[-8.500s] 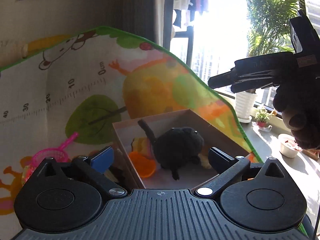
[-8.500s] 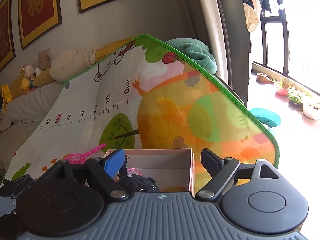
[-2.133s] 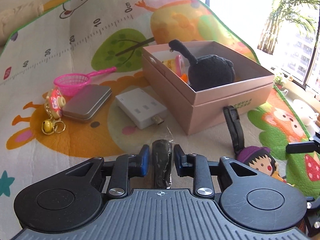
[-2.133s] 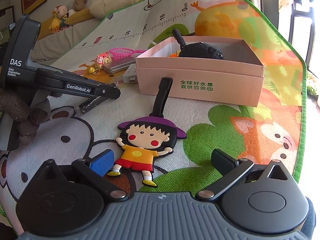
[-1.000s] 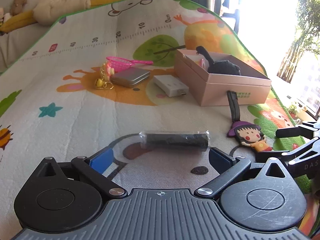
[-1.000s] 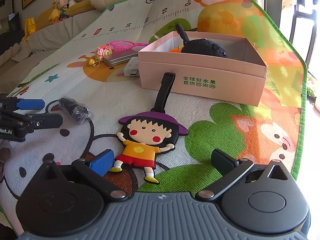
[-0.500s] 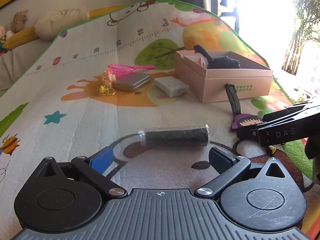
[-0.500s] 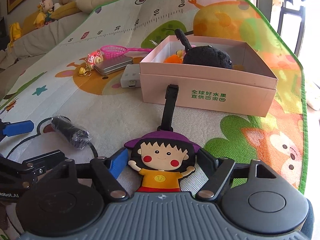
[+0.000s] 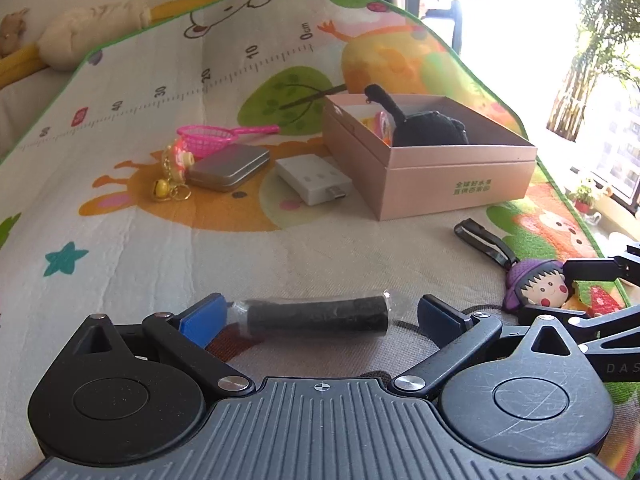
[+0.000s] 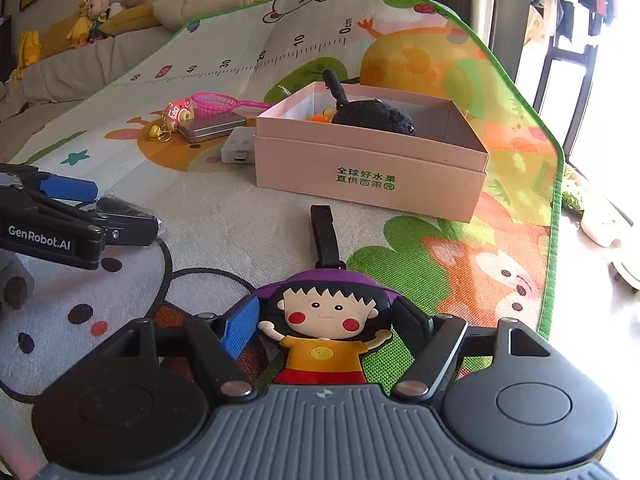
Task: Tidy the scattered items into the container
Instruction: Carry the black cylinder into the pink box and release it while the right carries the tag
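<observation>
sunlit cartoon play mat (image 10: pixel 208 208) underfoot. right gripper (image 10: pixel 324 320) jaws, having just closed in, clamp a flat rubber girl tag (image 10: pixel 324 320), purple hat, orange shirt, black strap. left gripper (image 9: pixel 320 314) stands open around a black plastic-wrapped roll (image 9: pixel 316 314) lying crosswise. beyond sits the pink box (image 10: pixel 372 172) holding a black plush (image 10: pixel 372 114).

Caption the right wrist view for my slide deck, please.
Right gripper closed around cartoon tag on the mat, before the pink box.
</observation>
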### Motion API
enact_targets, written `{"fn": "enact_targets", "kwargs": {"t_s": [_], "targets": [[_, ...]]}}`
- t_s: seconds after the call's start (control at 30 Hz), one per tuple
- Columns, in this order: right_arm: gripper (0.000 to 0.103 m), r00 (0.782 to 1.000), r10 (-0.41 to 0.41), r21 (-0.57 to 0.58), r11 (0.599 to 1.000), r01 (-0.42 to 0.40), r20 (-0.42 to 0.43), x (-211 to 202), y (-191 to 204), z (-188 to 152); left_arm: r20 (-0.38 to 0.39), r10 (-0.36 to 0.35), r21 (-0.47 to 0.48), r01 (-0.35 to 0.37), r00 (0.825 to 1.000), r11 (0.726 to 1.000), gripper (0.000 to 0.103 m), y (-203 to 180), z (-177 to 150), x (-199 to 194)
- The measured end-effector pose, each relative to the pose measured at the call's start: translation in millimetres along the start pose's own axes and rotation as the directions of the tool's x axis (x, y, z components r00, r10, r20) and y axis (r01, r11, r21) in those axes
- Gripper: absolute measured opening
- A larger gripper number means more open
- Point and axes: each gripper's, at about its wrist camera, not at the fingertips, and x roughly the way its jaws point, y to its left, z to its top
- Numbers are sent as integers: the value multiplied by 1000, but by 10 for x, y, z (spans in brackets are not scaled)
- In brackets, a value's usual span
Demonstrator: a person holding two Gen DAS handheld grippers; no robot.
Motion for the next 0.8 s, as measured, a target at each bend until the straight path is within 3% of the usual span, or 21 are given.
{"fn": "enact_targets", "kwargs": {"t_s": [0.1,0.13,0.17,0.23,0.37,0.4,0.43,0.5,0.63,0.8], "targets": [[74,1000,9,17,1000,-9,3,-23,-34,-36,-38,-1,-10,1,999,1000,103,0,25,93],[77,1000,10,26,1000,-10,4,-30,-44,-46,-42,0,-24,-1,999,1000,103,16,27,105],[87,1000,10,35,999,-10,6,-33,-51,-54,-45,4,-33,-5,999,999,103,28,26,110],[93,1000,23,57,998,-23,9,-44,-60,-91,-43,6,-44,-8,999,999,103,49,24,103],[93,999,40,62,997,-41,15,-37,-32,-114,-27,11,-35,-12,1000,999,103,30,20,75],[93,999,38,64,997,-39,18,-34,-35,-108,-20,10,-25,-10,1000,1000,101,13,20,67],[93,999,35,66,997,-36,18,-28,-41,-105,-17,12,-14,-12,1000,1000,91,-7,17,61],[92,999,37,74,997,-38,13,-15,-57,-104,-16,13,6,-13,1000,1000,91,-42,14,60],[72,999,48,58,997,-50,21,-39,-49,-98,-22,-20,14,20,1000,1000,91,-101,9,38],[72,999,40,43,998,-42,33,-102,-60,-89,-12,-65,45,66,998,997,91,-237,-12,-85]]}}
